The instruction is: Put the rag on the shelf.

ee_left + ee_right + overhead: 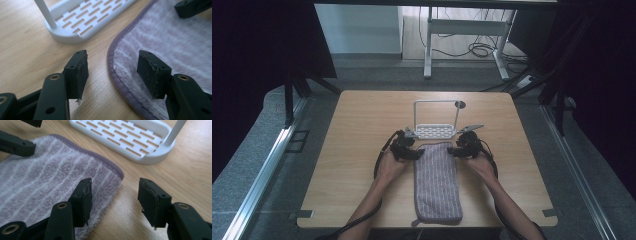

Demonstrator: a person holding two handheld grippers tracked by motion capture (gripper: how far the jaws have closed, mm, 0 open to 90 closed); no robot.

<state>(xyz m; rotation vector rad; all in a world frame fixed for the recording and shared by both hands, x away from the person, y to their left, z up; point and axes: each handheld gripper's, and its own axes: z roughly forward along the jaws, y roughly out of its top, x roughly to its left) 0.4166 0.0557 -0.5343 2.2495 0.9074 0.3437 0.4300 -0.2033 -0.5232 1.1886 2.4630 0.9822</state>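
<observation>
While jaws wide: both grippers astride towel (436, 180) corners.

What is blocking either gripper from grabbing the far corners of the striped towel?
Nothing visible. The left gripper and right gripper each straddle a far corner of the towel with jaws open. The white rack sits beyond the towel's edge, apart from it.

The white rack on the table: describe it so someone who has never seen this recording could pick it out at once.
On the wooden table, look past the far end of the striped purple-grey towel that lies lengthwise at the middle. There stands the white rack: a slotted oval base with a thin upright frame rising from it. It is the one rigid white item, just beyond the open left gripper and right gripper.
</observation>
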